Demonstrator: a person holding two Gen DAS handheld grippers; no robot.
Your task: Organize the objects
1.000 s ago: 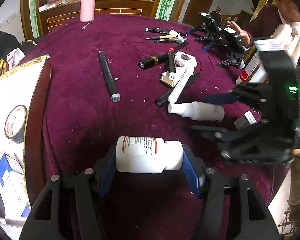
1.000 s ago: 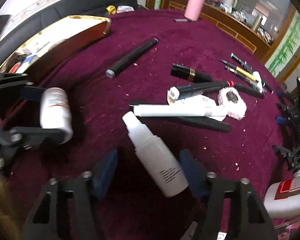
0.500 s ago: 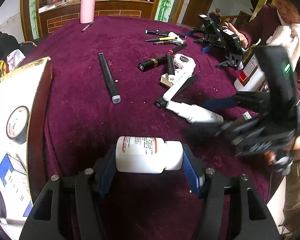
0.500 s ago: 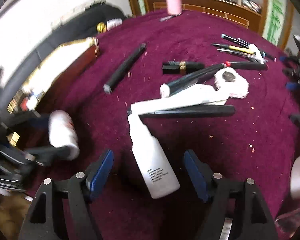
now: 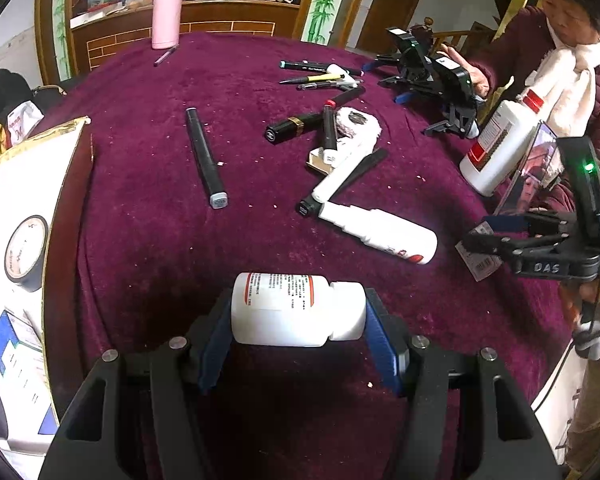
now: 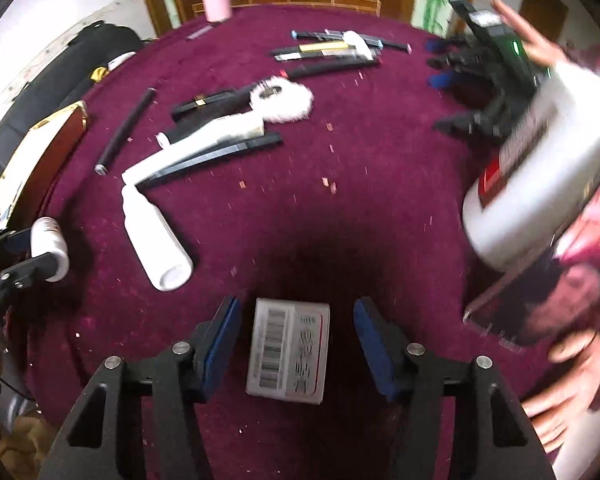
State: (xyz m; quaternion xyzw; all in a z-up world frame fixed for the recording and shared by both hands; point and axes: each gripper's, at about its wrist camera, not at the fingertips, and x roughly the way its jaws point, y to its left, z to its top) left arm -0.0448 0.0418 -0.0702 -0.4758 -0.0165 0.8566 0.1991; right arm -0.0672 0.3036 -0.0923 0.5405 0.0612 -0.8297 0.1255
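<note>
left wrist view: bottle clamped, box framed

a white pill bottle (image 5: 296, 308) is gripped sideways by the left gripper (image 5: 298, 332) above the maroon tablecloth (image 5: 148, 128). the right gripper (image 6: 296, 336) is closing around a barcoded box (image 6: 288, 350) lying there, pads not touching.

A pill bottle (image 5: 298, 310) sits sideways between the left gripper's (image 5: 296, 336) fingers. Behind it on the table (image 5: 148, 208) lies a spray bottle (image 5: 380, 230). A small box (image 6: 288, 350) lies between the right gripper's (image 6: 296, 344) fingers.

My right gripper (image 6: 296, 340) hangs over the maroon tablecloth (image 6: 380, 200), jaws closing around a small barcoded box (image 6: 288, 350) that lies flat between my blue pads, neither touching it. A white spray bottle (image 6: 156, 240) lies to the left, and a blurred large white bottle (image 6: 540, 176) fills the right.
</note>
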